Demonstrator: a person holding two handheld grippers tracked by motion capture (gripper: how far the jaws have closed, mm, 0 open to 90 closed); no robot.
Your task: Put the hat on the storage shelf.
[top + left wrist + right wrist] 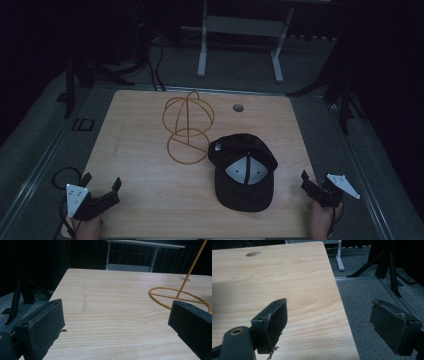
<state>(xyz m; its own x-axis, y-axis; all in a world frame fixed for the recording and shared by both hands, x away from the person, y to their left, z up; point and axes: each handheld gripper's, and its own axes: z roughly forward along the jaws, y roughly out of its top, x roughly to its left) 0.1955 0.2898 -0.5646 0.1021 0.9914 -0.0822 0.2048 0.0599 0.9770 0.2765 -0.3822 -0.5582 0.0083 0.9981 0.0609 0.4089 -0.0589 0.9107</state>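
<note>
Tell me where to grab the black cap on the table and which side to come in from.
Probably the brim of the black cap: it is the flat, thin part, pointing toward the person's edge of the table, and thin enough for open jaws. The right gripper sits nearest, jaws apart, so come in low from the cap's right near side. The wire stand lies behind the cap, out of that path.

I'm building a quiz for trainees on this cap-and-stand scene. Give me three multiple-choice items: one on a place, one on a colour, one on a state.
1. The black cap lies:
A. on the stand
B. on the table, beside the stand's base ring
C. on the floor

2. The wire hat stand is:
A. yellow
B. blue
C. white

3. The left gripper and right gripper are:
A. both shut
B. one holding the cap
C. both open, holding nothing

Answers: B, the cap rests on the wooden table; A, its wire looks yellow; C, each gripper's jaws stand apart.
</note>
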